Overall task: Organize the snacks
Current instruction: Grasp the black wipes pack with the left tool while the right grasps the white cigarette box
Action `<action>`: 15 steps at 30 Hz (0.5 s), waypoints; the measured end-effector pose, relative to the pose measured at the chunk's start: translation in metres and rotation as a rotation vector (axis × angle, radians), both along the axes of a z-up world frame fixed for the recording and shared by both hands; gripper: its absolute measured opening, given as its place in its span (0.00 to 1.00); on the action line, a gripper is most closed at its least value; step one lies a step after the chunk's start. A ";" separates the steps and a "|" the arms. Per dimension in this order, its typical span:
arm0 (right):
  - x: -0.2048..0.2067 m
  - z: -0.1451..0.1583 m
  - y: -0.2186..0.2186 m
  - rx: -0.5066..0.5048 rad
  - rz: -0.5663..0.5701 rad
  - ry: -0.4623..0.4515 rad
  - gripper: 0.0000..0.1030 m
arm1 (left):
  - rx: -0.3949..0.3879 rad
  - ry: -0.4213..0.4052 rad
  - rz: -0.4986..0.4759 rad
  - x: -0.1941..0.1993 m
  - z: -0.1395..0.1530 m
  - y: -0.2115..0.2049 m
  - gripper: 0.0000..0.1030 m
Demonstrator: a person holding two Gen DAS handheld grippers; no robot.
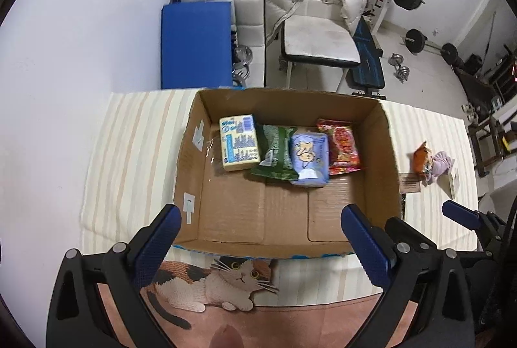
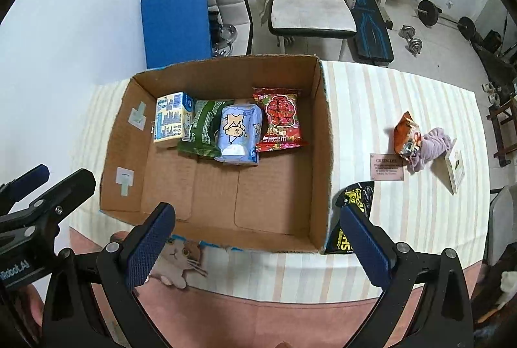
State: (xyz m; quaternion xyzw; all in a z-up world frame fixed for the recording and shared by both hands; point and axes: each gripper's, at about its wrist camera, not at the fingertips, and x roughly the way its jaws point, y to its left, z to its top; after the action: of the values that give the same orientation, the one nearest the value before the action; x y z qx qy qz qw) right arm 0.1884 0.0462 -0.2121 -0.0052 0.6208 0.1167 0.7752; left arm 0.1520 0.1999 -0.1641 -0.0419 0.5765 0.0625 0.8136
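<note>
Four packets in box – far end; table beneath.

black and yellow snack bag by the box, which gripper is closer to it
Right. The right gripper hangs open with one finger just over the black and yellow bag. The left gripper is open over the cardboard box, farther left.

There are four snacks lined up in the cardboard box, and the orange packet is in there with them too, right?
Not quite. The four snacks do sit in a row inside the cardboard box, but the orange packet is not in there. The right wrist view shows it lying outside the box on the striped tablecloth, off to the right, next to a purple cloth.
</note>
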 end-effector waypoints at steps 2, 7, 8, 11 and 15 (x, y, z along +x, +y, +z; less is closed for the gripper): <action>-0.002 0.005 -0.017 0.025 -0.021 0.003 1.00 | 0.027 -0.005 -0.030 0.003 0.008 -0.018 0.99; -0.005 0.014 -0.090 0.043 -0.149 0.001 1.00 | 0.058 -0.011 -0.159 0.021 0.018 -0.088 0.99; -0.005 0.014 -0.108 0.039 -0.179 0.004 1.00 | 0.065 0.001 -0.197 0.027 0.014 -0.111 0.99; -0.007 0.006 -0.171 0.023 -0.280 0.025 1.00 | 0.080 0.049 -0.273 0.039 -0.007 -0.165 0.99; -0.014 -0.016 -0.257 -0.006 -0.410 0.068 1.00 | 0.059 0.153 -0.342 0.038 -0.062 -0.241 0.99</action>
State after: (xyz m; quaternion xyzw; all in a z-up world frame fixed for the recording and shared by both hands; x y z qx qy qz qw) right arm 0.1745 -0.2112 -0.2280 0.1228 0.6351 -0.0453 0.7613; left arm 0.1897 -0.0410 -0.2262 0.0853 0.6333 -0.0570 0.7671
